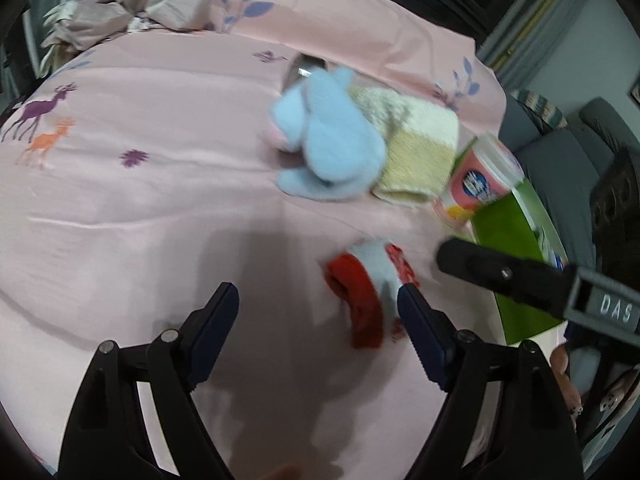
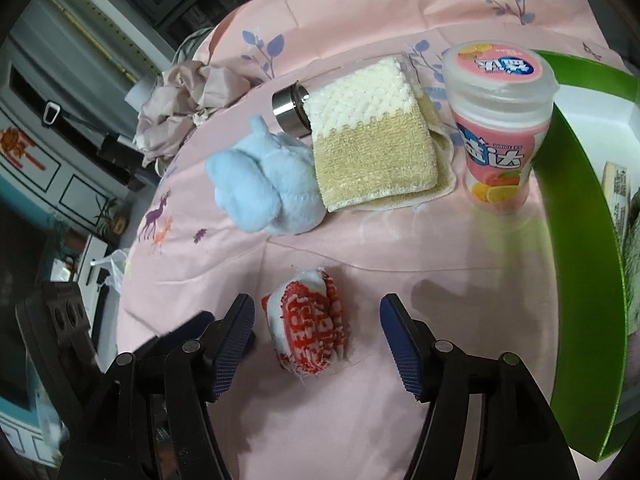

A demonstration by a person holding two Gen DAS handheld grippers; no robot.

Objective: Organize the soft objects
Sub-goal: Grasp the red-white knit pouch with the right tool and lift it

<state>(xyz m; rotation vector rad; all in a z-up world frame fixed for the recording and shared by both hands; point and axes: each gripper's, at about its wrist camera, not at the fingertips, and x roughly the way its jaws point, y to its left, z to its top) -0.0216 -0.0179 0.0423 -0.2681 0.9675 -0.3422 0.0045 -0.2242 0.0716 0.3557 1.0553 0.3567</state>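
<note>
Sock bundle (image 2: 310,326), rolled and patterned in red and white, lies on the pink sheet (image 2: 400,420) between the spread fingers of the right gripper (image 2: 317,336), nearer the left finger and touching neither; that gripper's jaws stand wide apart and empty. In the left wrist view the same bundle (image 1: 366,290) sits just off the right finger of the left gripper (image 1: 319,334), whose jaws are likewise released with nothing between them, and the dark body of the other tool (image 1: 508,276) reaches in from the right edge close above it. Farther out a light blue plush toy (image 2: 266,188) rests against a folded cream and tan knitted cloth (image 2: 372,140), and a shiny metal cylinder (image 2: 290,110) pokes out from behind the cloth's far corner. To the right of the cloth a pink candy jar (image 2: 500,128) stands upright, just beside the rim of a green box (image 2: 580,208). Crumpled beige fabric (image 2: 180,96) is heaped at the far edge of the sheet, well apart from the bundle
</note>
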